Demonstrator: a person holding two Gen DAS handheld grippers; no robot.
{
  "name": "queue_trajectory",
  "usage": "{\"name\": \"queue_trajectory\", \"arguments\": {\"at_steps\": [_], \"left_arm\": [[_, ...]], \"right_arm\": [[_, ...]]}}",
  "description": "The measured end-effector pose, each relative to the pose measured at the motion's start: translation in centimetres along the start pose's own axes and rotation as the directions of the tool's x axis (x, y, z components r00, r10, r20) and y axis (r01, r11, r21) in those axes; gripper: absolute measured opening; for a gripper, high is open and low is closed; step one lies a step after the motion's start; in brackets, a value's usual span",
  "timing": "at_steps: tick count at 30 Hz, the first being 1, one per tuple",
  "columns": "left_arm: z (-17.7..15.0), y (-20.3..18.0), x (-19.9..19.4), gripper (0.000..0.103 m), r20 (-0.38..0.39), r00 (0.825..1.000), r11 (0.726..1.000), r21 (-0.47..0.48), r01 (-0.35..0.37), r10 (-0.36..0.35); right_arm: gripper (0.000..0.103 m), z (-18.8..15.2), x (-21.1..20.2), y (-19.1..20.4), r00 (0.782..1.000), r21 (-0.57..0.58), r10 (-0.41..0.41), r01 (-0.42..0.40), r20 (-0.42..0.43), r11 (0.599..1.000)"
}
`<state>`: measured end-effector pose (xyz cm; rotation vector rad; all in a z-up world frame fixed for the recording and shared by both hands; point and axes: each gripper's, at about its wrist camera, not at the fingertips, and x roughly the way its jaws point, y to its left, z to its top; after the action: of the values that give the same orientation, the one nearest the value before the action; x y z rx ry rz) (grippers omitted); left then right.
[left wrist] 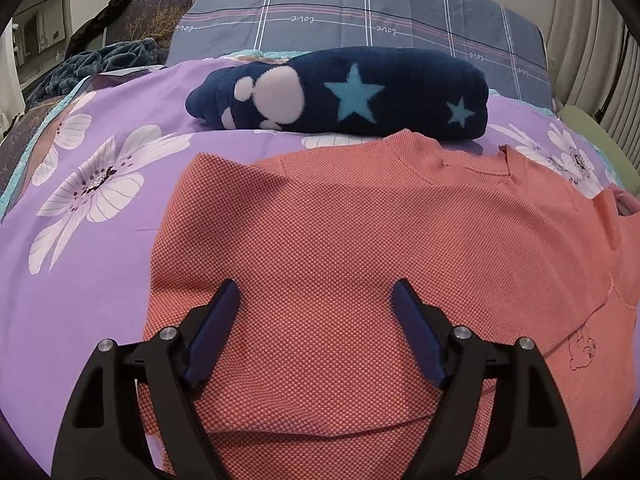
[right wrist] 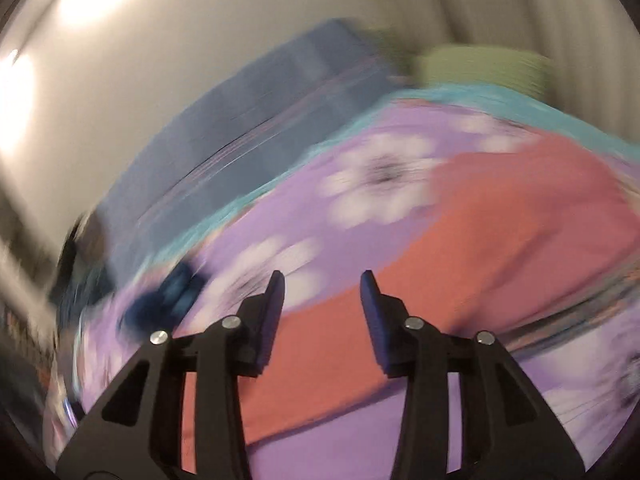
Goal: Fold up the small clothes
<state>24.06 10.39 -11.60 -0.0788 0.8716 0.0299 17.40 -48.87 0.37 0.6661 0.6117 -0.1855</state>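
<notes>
The left gripper [left wrist: 316,296] hovers with its blue-padded jaws spread wide and empty over the coral-red waffle-knit shirt [left wrist: 360,248], which lies flat on the purple flower-print bedspread [left wrist: 100,184] with one side folded in, probably released so the fold can settle. The right gripper [right wrist: 322,286] stands partly open, nothing between its pads, in a motion-blurred view. A folded navy star-print fleece garment [left wrist: 360,92] sits beyond the collar, seemingly set aside as finished; no container is visible.
</notes>
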Motion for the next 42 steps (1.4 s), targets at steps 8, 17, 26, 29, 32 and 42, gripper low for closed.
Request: {"name": "queue_trajectory", "arguments": {"at_steps": [8,17,26,29,32,42], "left_arm": [[0.0,-0.3,0.1,0.084,0.0,1.0,1.0,0.014,-0.025,0.025],[0.0,-0.2,0.1,0.085,0.001,1.0,1.0,0.013,-0.023,0.023],[-0.1,-0.1,0.1,0.085,0.003,1.0,1.0,0.009,-0.015,0.015],[-0.1,0.1,0.1,0.085,0.005,1.0,1.0,0.0,-0.003,0.003],[-0.1,0.2,0.1,0.085,0.006,1.0,1.0,-0.006,0.01,-0.01],[0.4,0.9,-1.2,0.082,0.03,0.985,0.983,-0.069,0.171,-0.17]], "right_arm": [[0.032,1.6,2.3,-10.3,0.999,0.286,0.011,0.004,-0.051,0.958],[0.005,2.4,3.6,-7.7,1.0,0.224,-0.004,0.005,-0.004,0.975],[0.003,-7.2,3.9,13.8,0.906,-0.154,0.392,-0.415,-0.159,0.897],[0.003,-14.1,4.9,20.1,0.849,-0.253,0.432,-0.509,-0.304,0.823],[0.003,-20.8,6.6,23.8,0.816,-0.35,0.368,-0.537,-0.445,0.768],[0.033,-27.3,8.5,21.2,0.831,-0.404,0.21,-0.451,-0.514,0.796]]}}
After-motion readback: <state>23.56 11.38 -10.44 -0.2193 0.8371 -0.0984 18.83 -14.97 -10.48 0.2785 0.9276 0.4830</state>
